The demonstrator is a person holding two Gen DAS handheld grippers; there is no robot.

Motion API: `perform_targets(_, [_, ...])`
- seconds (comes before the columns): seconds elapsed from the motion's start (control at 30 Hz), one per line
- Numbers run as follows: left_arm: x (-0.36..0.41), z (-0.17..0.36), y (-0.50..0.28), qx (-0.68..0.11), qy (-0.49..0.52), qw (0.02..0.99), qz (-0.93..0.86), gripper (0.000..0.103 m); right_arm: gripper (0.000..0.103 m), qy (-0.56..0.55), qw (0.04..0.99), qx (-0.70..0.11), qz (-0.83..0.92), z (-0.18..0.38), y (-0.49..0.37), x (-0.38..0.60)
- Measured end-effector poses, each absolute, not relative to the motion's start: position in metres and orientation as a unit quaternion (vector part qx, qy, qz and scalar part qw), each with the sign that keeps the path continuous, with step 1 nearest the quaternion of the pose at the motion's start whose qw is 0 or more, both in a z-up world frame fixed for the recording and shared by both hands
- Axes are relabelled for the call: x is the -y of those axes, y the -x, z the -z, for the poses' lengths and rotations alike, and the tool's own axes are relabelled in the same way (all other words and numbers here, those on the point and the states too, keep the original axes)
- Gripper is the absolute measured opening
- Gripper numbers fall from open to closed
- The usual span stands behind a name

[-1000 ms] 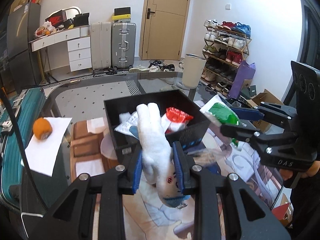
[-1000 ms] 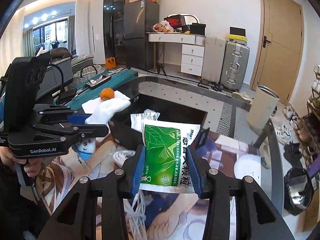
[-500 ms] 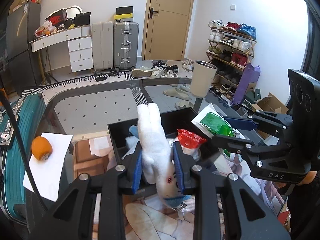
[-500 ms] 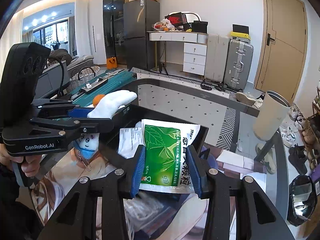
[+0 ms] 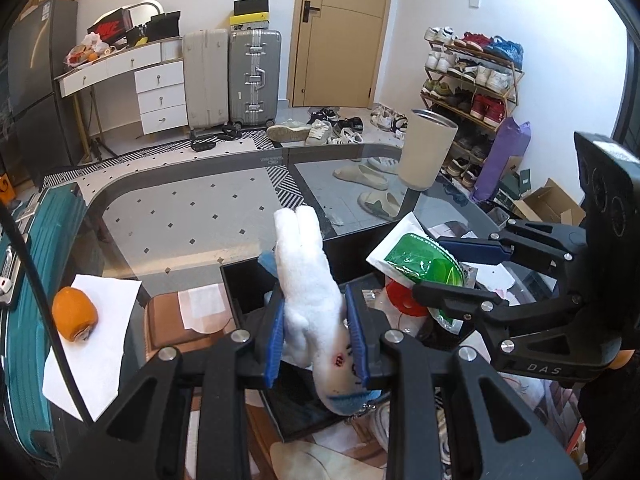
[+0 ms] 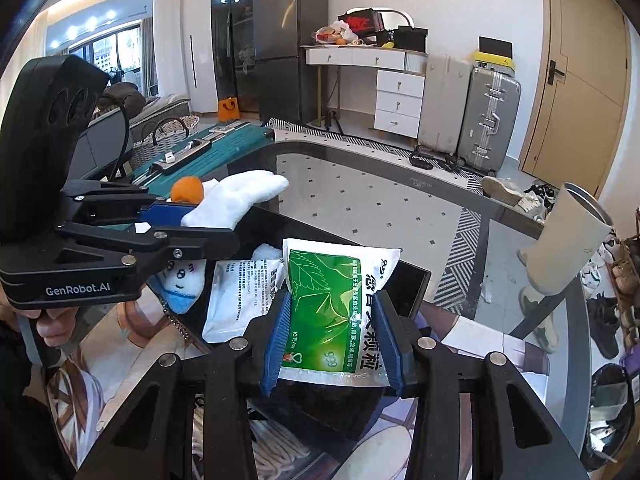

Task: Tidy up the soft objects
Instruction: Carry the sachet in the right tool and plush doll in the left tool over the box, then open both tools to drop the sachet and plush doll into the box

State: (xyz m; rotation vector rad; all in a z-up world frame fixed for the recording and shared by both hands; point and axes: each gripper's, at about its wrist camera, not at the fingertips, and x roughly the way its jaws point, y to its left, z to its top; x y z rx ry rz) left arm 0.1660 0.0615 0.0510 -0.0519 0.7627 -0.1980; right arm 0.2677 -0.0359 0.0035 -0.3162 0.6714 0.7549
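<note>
My left gripper (image 5: 314, 294) is shut on a white plush toy (image 5: 308, 264), whose ears point up and whose blue-trimmed face hangs below the pads. It hovers over the near part of a black open box (image 5: 240, 284). My right gripper (image 6: 332, 296) is shut on a green-and-white packet (image 6: 320, 272), held above the same box (image 6: 416, 276). In the box lie a white packet (image 6: 240, 300) and a red-capped item (image 5: 400, 300). Each gripper shows in the other's view: the right gripper (image 5: 430, 266) beside the plush, the left gripper (image 6: 212, 220) at the left.
An orange (image 5: 74, 314) rests on white paper at the left of the glass table (image 5: 180, 216). A teal suitcase (image 5: 24, 280) stands beyond the table's left edge. A cream bin (image 5: 426, 152) stands on the floor past the far edge. Rope (image 6: 272, 448) lies under the right gripper.
Both grippers have moved forward with their loads, so the black box now lies under the fingers instead of ahead of them. Both grips are unchanged.
</note>
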Motion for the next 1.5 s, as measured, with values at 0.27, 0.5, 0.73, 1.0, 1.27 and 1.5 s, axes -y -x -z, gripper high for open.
perform_targets(0.27, [-0.053, -0.043, -0.174, -0.385, 0.007, 0.917, 0.103, 0.027, 0.041, 0.158, 0.861, -0.321, -0.360, 0.000, -0.279, 0.028])
perform_targets(0.5, [-0.050, -0.036, -0.173, -0.396, -0.004, 0.912, 0.109, 0.027, 0.041, 0.159, 0.855, -0.328, -0.369, 0.006, -0.278, 0.023])
perform_targets(0.73, [-0.046, -0.032, -0.172, -0.400, -0.009, 0.908, 0.126, 0.027, 0.041, 0.167, 0.851, -0.336, -0.368, 0.013, -0.281, 0.016])
perform_targets(1.0, [-0.036, -0.025, -0.175, -0.407, -0.030, 0.903, 0.138, 0.028, 0.041, 0.175, 0.851, -0.341, -0.359, 0.018, -0.283, 0.020])
perform_targets(1.27, [-0.040, -0.027, -0.177, -0.414, -0.029, 0.899, 0.138, 0.030, 0.041, 0.192, 0.840, -0.359, -0.358, 0.025, -0.286, 0.012])
perform_targets(1.5, [-0.046, -0.043, -0.158, -0.384, -0.019, 0.917, 0.109, 0.081, 0.057, 0.190, 0.845, -0.354, -0.352, 0.017, -0.284, 0.021])
